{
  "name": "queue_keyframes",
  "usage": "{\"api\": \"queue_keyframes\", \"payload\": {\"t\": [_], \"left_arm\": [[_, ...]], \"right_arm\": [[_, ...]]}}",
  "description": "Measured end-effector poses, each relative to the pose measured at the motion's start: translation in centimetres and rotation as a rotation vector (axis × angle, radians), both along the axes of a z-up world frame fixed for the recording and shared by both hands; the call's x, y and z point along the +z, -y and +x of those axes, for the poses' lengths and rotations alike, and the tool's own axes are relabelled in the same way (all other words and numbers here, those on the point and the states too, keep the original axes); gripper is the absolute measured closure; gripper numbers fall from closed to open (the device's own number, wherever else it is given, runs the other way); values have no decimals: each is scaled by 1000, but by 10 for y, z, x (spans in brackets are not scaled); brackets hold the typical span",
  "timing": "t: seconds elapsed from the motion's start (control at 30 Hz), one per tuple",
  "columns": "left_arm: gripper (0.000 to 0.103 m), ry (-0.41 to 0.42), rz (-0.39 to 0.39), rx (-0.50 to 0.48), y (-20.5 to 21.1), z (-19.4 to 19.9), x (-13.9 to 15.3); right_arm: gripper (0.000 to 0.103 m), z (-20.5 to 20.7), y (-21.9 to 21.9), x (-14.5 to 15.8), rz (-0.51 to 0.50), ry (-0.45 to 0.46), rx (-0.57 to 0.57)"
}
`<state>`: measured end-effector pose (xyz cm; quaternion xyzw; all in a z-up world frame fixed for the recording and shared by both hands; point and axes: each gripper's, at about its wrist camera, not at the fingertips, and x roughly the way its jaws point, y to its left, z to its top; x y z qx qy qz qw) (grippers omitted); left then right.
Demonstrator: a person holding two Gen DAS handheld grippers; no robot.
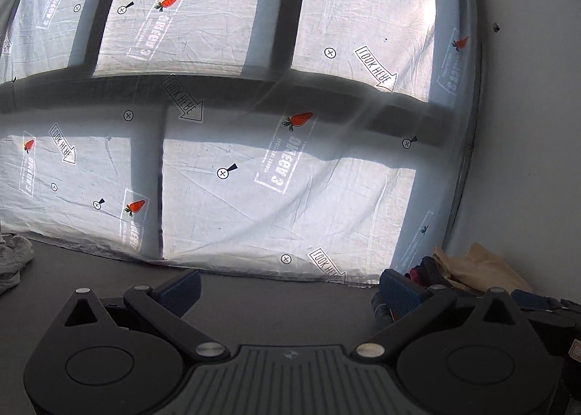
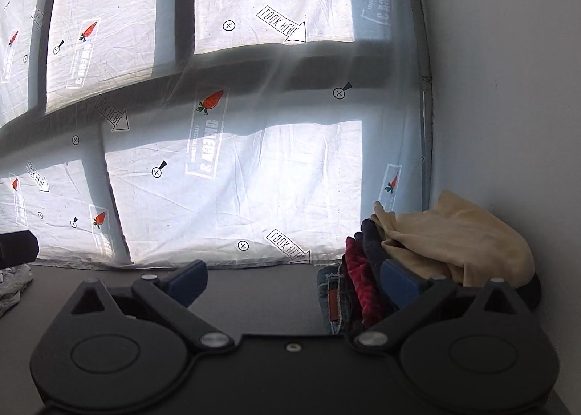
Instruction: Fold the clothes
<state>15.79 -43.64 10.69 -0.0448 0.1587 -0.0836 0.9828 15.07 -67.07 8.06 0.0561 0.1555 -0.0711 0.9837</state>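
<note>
Both claws, left claw (image 1: 287,289) and right claw (image 2: 294,282), were held wide apart with nothing between them, probably readied for another garment. Stacked clothes (image 2: 417,255) were kept against the wall on the counter (image 2: 261,302); a grey garment (image 2: 12,286) lay left.

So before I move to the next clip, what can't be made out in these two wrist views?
- Pile of clothes, right wrist view: its near base sits behind the right gripper body; garment types unclear.
- Same pile, left wrist view: mostly behind the left gripper.
- Grey garment, both views: cut by the left edge.
- Dark object, right wrist view: cropped, unidentifiable.
</note>
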Motion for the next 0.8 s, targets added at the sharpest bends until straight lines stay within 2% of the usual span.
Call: {"api": "queue_keyframes", "payload": {"t": [0.2, 0.37, 0.43, 0.6, 0.8], "left_arm": [[0, -63, 38, 0, -108, -21, -9], [0, -126, 91, 7, -193, -39, -13], [0, -142, 99, 10, -223, -48, -12], [0, -177, 135, 27, -281, -69, -10], [0, -230, 144, 19, -321, -96, -14]], "right_arm": [[0, -34, -122, 0, 2, -3, 32], [0, -55, -205, -2, 68, -44, 35], [0, -67, -240, -2, 64, -52, 37], [0, -95, -311, 2, 38, -64, 38], [0, -128, -371, 1, -2, -123, 61]]}}
